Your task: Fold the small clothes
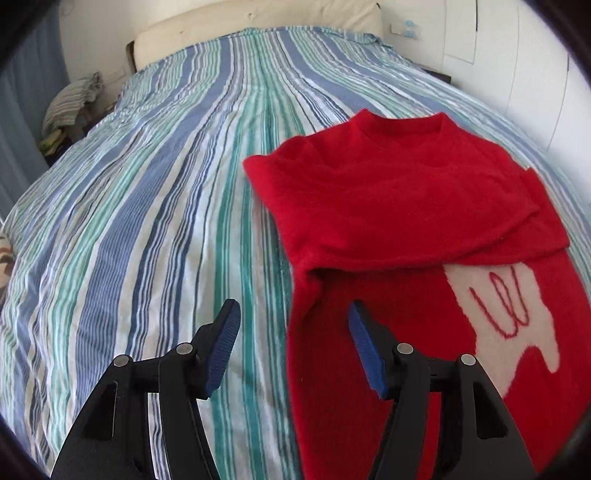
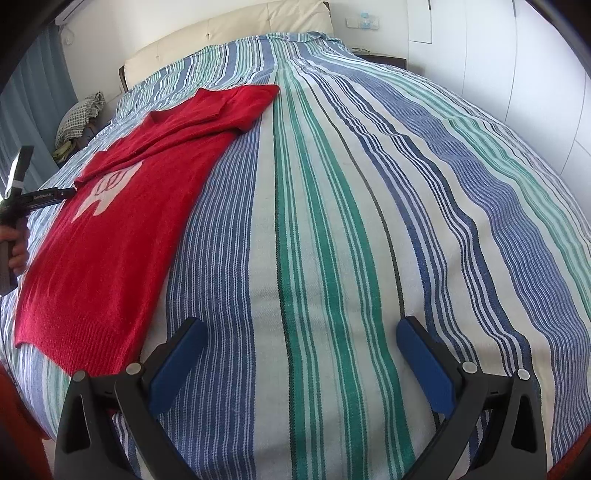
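1. a red knitted sweater (image 1: pixel 388 206) lies flat on a bed covered by a blue, green and white striped bedspread (image 1: pixel 166 221), with its neck toward the cream headboard (image 1: pixel 258 26).
2. one sleeve (image 1: pixel 424 236) is folded across the chest, partly covering a white patch with red scribbled lines (image 1: pixel 506 314) on the front.
3. the left gripper (image 1: pixel 293 325) hangs over the sweater's left edge, jaws spread with nothing pinched; one blue pad (image 1: pixel 360 347) is over the red knit, the other over the striped cloth.
4. whether that pad touches the knit cannot be told.
5. the right gripper (image 2: pixel 301 369) is over bare bedspread just beside the sweater's hem (image 2: pixel 74 354), jaws spread wide and empty.
6. in the right wrist view the sweater lies to the left, and the left gripper shows at the far left edge, held by a person's hand (image 2: pixel 16 251).
7. a bundle of checked cloth (image 2: pixel 79 114) sits beside the bed near blue curtains (image 2: pixel 33 81).
8. white cupboard doors (image 2: pixel 517 74) line the right side of the room.
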Demonstrator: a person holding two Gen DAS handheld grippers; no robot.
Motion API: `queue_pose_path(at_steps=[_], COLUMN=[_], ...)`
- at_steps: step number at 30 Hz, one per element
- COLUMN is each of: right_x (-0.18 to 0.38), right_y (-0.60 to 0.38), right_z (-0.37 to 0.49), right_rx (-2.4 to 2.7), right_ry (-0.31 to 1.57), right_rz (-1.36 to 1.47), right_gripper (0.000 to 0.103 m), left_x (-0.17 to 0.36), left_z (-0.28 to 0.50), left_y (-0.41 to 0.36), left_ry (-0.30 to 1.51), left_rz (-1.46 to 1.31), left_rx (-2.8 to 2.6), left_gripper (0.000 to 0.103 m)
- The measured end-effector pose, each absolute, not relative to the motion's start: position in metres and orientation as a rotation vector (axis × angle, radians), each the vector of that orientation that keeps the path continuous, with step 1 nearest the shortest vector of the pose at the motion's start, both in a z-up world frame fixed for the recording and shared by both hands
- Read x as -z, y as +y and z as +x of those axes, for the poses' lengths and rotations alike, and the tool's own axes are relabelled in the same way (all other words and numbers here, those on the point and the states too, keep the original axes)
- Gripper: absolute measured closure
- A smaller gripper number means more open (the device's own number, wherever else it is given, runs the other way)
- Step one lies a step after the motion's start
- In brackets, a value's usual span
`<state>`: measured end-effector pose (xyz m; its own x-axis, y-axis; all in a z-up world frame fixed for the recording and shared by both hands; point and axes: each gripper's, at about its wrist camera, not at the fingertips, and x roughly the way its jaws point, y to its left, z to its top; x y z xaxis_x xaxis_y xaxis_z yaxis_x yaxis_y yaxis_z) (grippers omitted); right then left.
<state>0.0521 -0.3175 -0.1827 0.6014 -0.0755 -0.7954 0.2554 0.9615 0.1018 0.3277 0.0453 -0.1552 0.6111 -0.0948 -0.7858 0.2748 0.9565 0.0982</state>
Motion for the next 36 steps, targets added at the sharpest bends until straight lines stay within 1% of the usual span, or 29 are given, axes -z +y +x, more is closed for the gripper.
queue_pose_path(at_steps=[1,2,3,5,10,12,15,17,18,19,20,21,24,26,28,29,30,31,32,33,34,35,36], right_x=[0.183,0.183,0.183,0.184,0.185,0.185,0.185,0.185,0.185,0.185,0.185,0.185,0.184,0.178,0.167,0.158,0.149,0.139,0.13,0.123,0.119,0.117,0.12], right_y=[-0.317,-0.317,-0.317,-0.318,-0.318,-0.318,-0.318,-0.317,-0.317,-0.316,-0.316,-0.315,-0.316,-0.317,-0.315,-0.312,-0.308,-0.301,-0.292,-0.281,-0.269,-0.256,-0.244], right_z=[0.052,0.053,0.054,0.054,0.056,0.056,0.057,0.058,0.058,0.058,0.058,0.057,0.056,0.056,0.053,0.05,0.046,0.042,0.038,0.035,0.034,0.034,0.035], right_rx=[0.194,0.193,0.193,0.193,0.193,0.191,0.19,0.192,0.192,0.193,0.193,0.193,0.187,0.19,0.216,0.213,0.189,0.152,0.096,0.027,-0.041,-0.108,-0.163], right_ry=[0.907,0.907,0.907,0.907,0.908,0.908,0.911,0.912,0.913,0.913,0.913,0.913,0.918,0.929,0.926,0.903,0.875,0.845,0.819,0.798,0.787,0.789,0.806], right_rz=[0.213,0.211,0.209,0.208,0.2,0.196,0.194,0.188,0.184,0.179,0.176,0.175,0.173,0.168,0.15,0.148,0.154,0.165,0.176,0.182,0.182,0.178,0.171], right_gripper=[0.0,0.0,0.0,0.0,0.0,0.0,0.0,0.0,0.0,0.0,0.0,0.0,0.0,0.001,0.002,0.003,0.004,0.005,0.006,0.01,0.017,0.021,0.029], left_x=[0.16,0.163,0.166,0.17,0.182,0.182,0.18,0.177,0.175,0.173,0.173,0.171,0.161,0.15,0.137,0.131,0.126,0.124,0.124,0.127,0.132,0.139,0.147], left_z=[0.334,0.339,0.344,0.344,0.329,0.328,0.322,0.317,0.311,0.305,0.299,0.292,0.262,0.235,0.201,0.183,0.164,0.148,0.133,0.121,0.112,0.104,0.099], left_y=[0.042,0.044,0.051,0.068,0.067,0.068,0.071,0.073,0.076,0.081,0.087,0.095,0.113,0.118,0.115,0.108,0.099,0.089,0.077,0.065,0.053,0.043,0.035], left_ry=[0.89,0.886,0.893,0.877,0.855,0.852,0.848,0.852,0.851,0.854,0.867,0.881,0.907,0.928,0.943,0.943,0.936,0.933,0.933,0.942,0.958,0.97,0.982], left_rz=[0.231,0.22,0.177,0.075,0.104,0.097,0.101,0.112,0.115,0.117,0.115,0.105,0.075,0.046,-0.004,-0.016,-0.016,-0.003,0.016,0.037,0.06,0.081,0.096], left_rx=[0.195,0.161,0.121,0.069,0.068,0.07,0.069,0.071,0.067,0.056,0.044,0.04,0.017,0.009,0.062,0.103,0.145,0.182,0.219,0.252,0.28,0.298,0.304], left_gripper=[0.059,0.084,0.099,0.1,0.1,0.098,0.091,0.082,0.073,0.067,0.063,0.056,0.049,0.047,0.035,0.033,0.028,0.026,0.026,0.026,0.026,0.026,0.026])
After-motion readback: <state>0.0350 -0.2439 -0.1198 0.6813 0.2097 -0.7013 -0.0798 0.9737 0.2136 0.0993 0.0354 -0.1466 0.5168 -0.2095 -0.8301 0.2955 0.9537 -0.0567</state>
